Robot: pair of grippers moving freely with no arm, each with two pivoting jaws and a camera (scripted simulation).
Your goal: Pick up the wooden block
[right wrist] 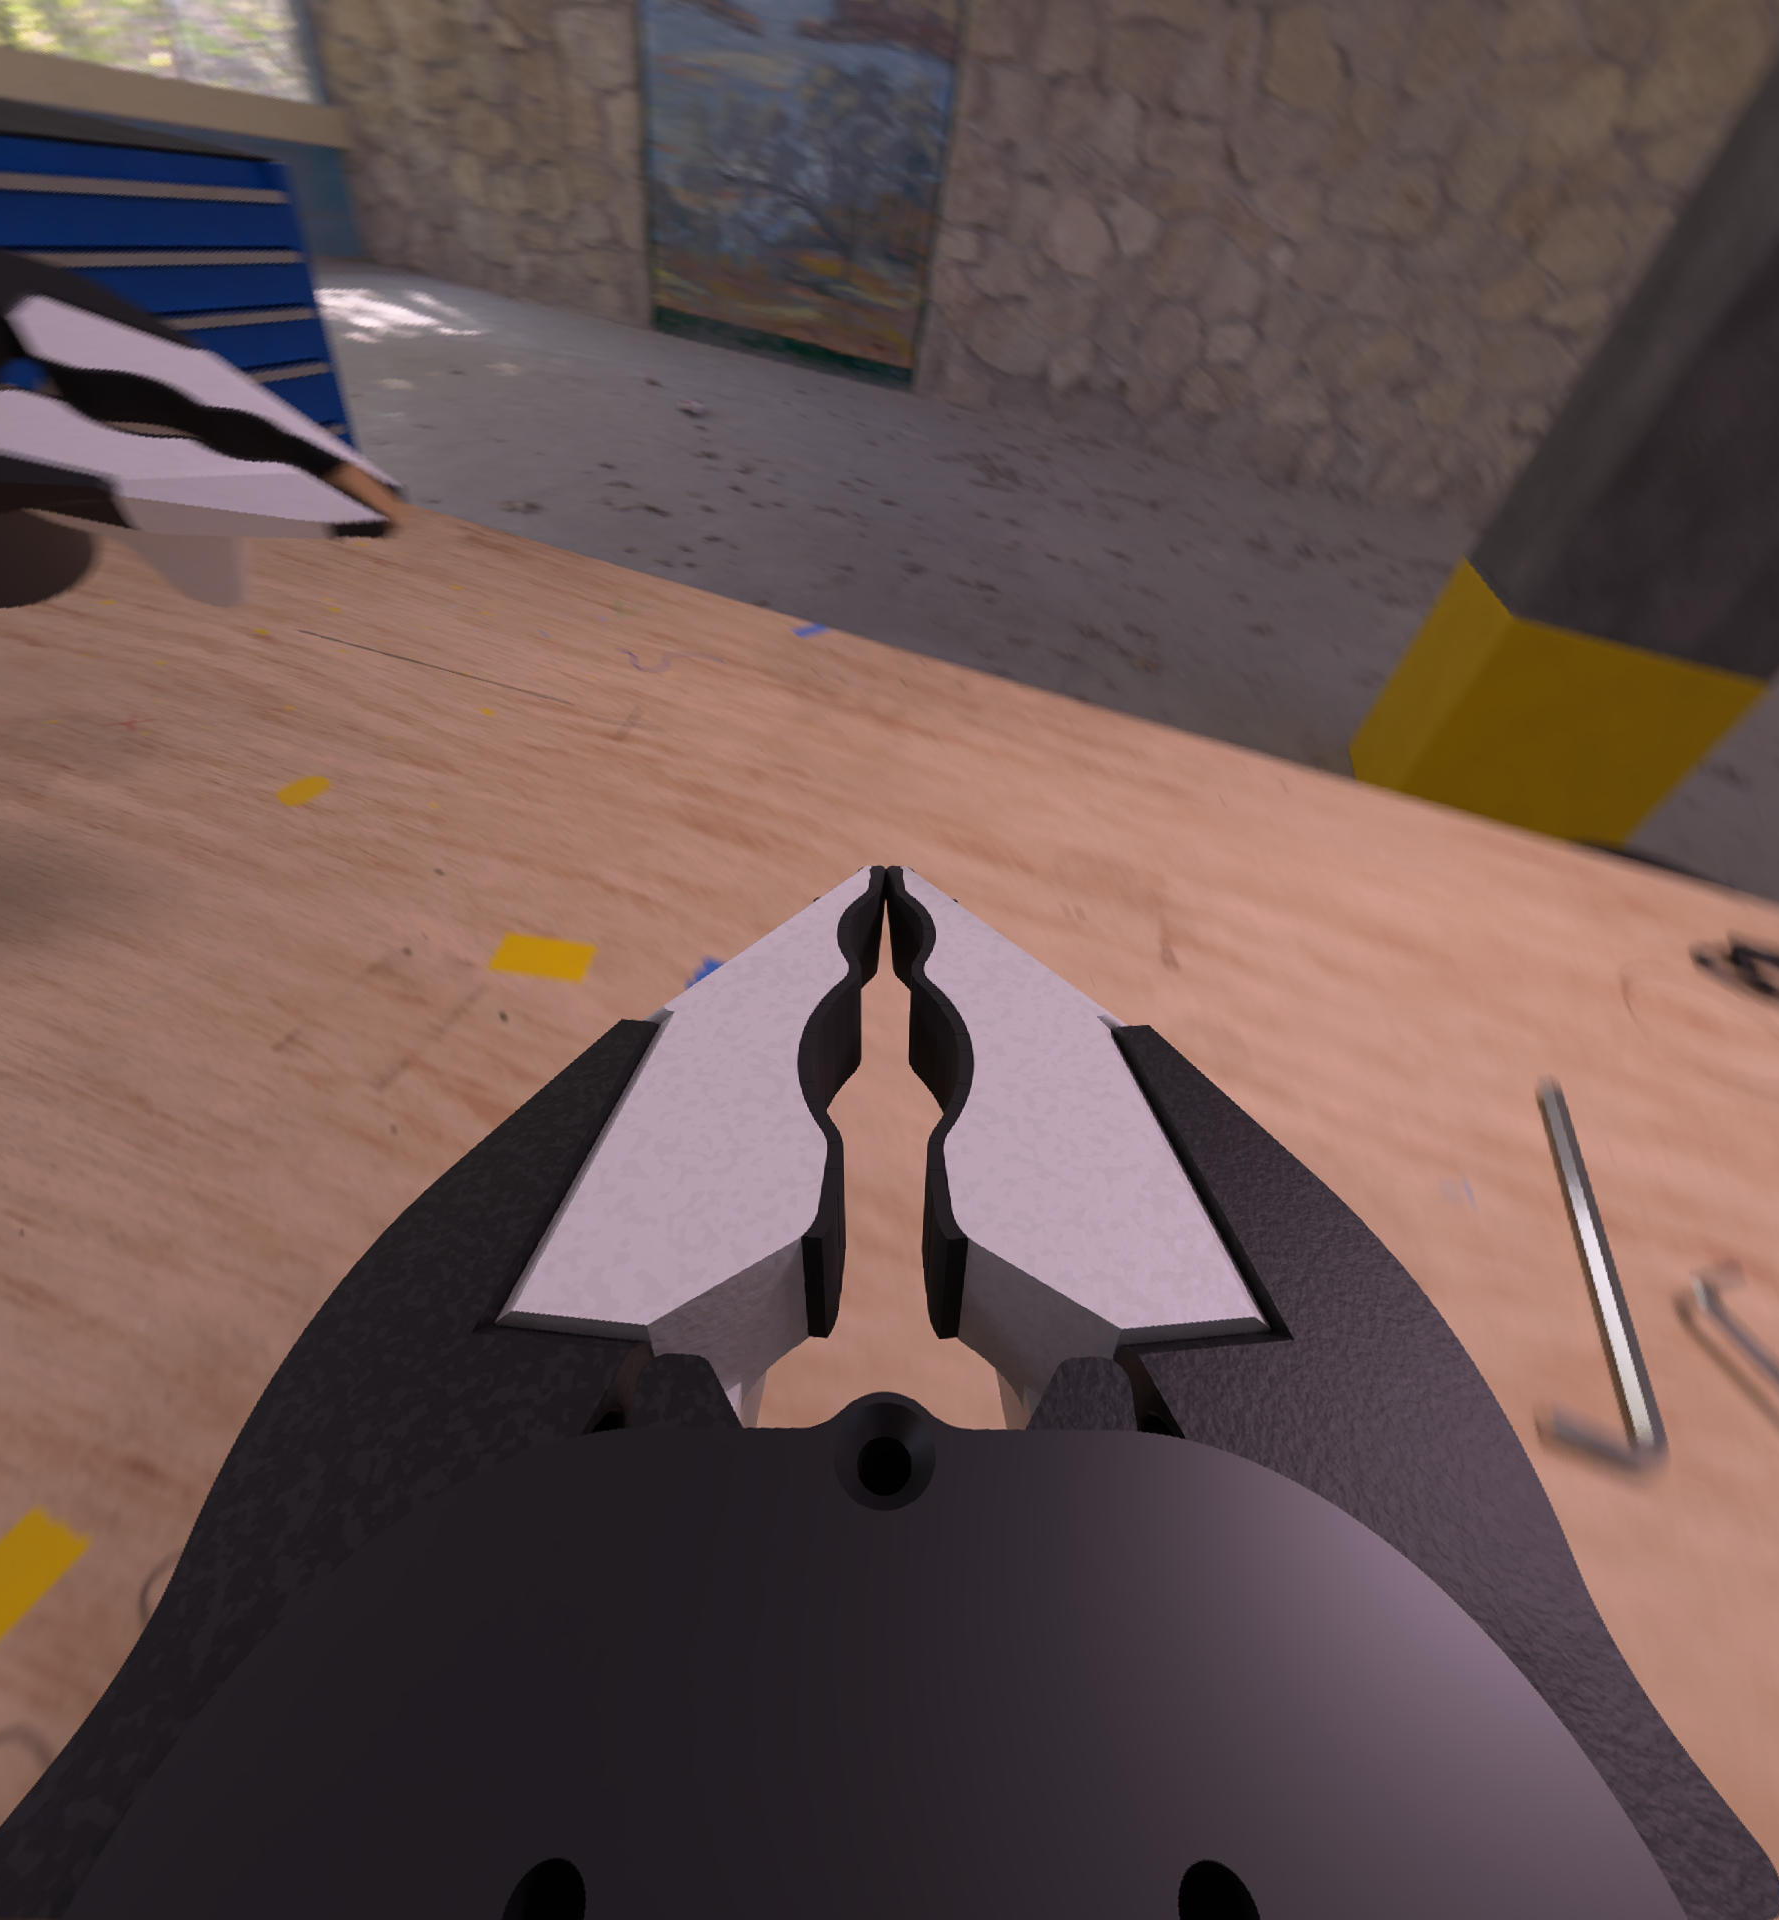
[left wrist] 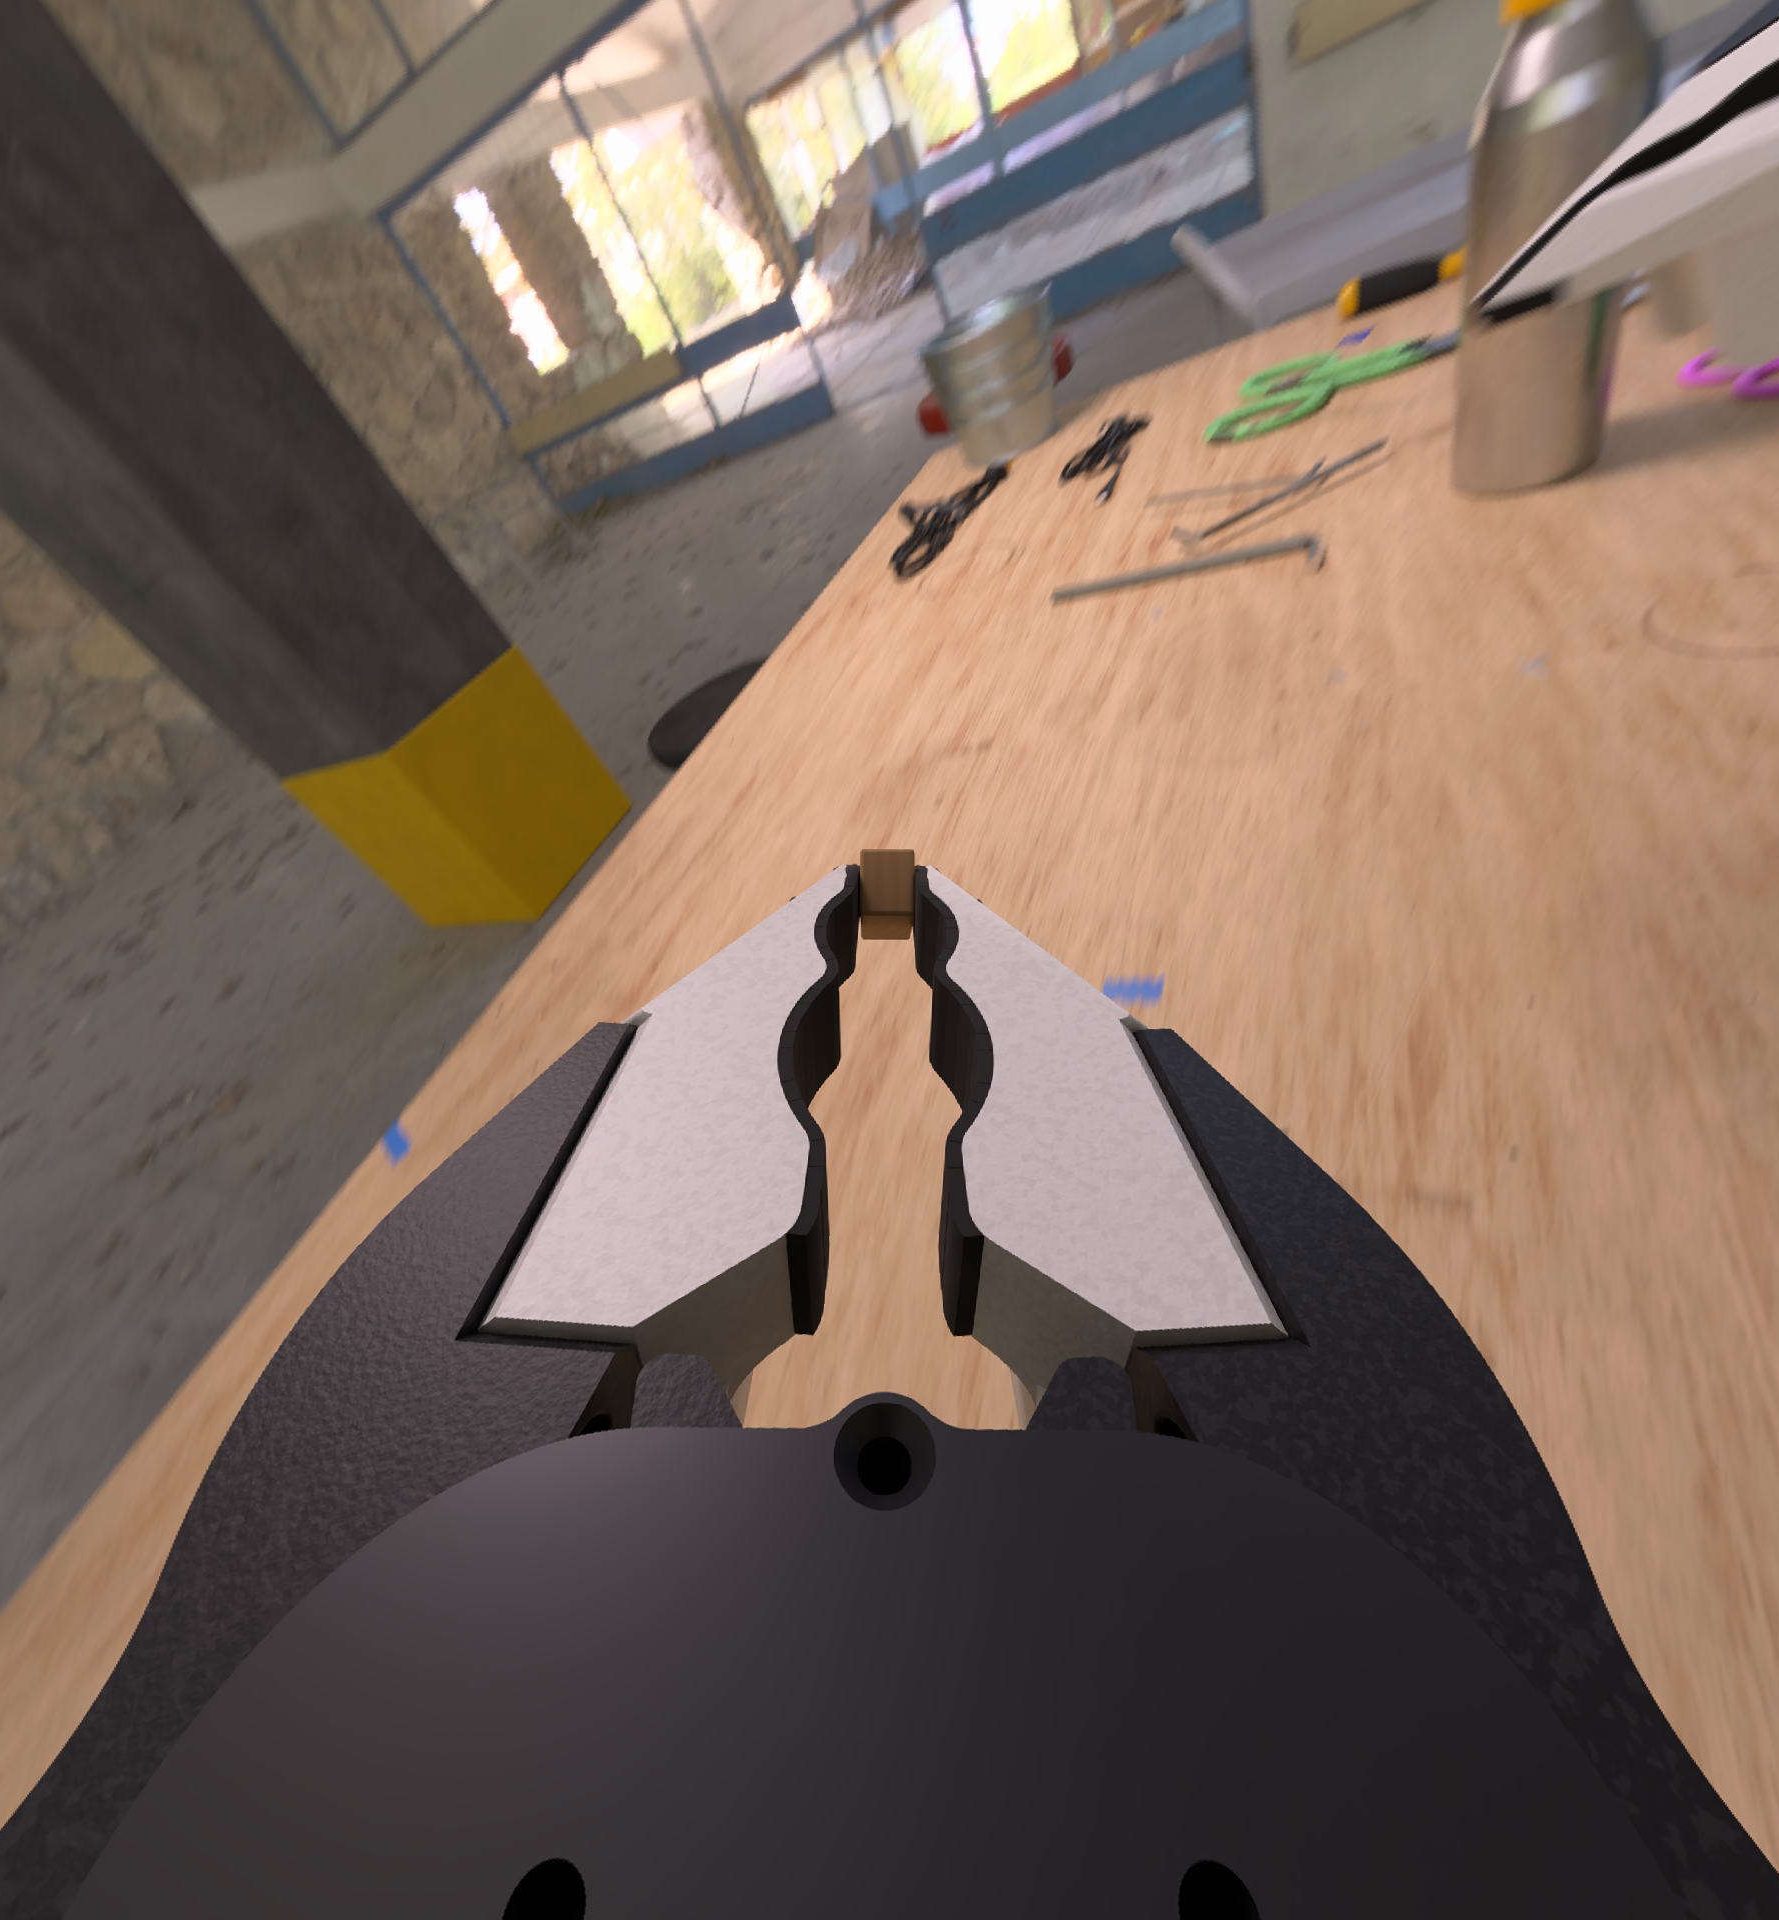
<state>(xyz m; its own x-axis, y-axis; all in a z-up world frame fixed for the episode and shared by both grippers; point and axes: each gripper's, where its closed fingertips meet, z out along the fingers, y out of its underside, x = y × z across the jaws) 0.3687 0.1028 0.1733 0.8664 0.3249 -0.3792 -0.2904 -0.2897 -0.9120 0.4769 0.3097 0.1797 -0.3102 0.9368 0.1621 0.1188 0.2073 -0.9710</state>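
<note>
while i hold the wooden block [left wrist: 886, 894] pinched at the very tips of my left gripper [left wrist: 886, 902], narrowed onto it and hanging above the bench [left wrist: 1228, 935] near its left edge, i judge the lift nearly done. to do it well i'd keep the squeeze steady and rise straight, since only the tip pads bite and a tilt could twist the block out. the block is a small tan cuboid with smooth faces; the bench is pale grained plywood. toward the far edge stand a ribbed tin pail [left wrist: 991, 374] and a brushed steel bottle [left wrist: 1545, 249], with green scissors [left wrist: 1311, 387] between.

from my right gripper [right wrist: 886, 883], tips pressed together on nothing, i see matte white fingers [right wrist: 719, 1122], yellow tape scraps [right wrist: 542, 956] and a slim hex key [right wrist: 1602, 1268] on the bench.
</note>
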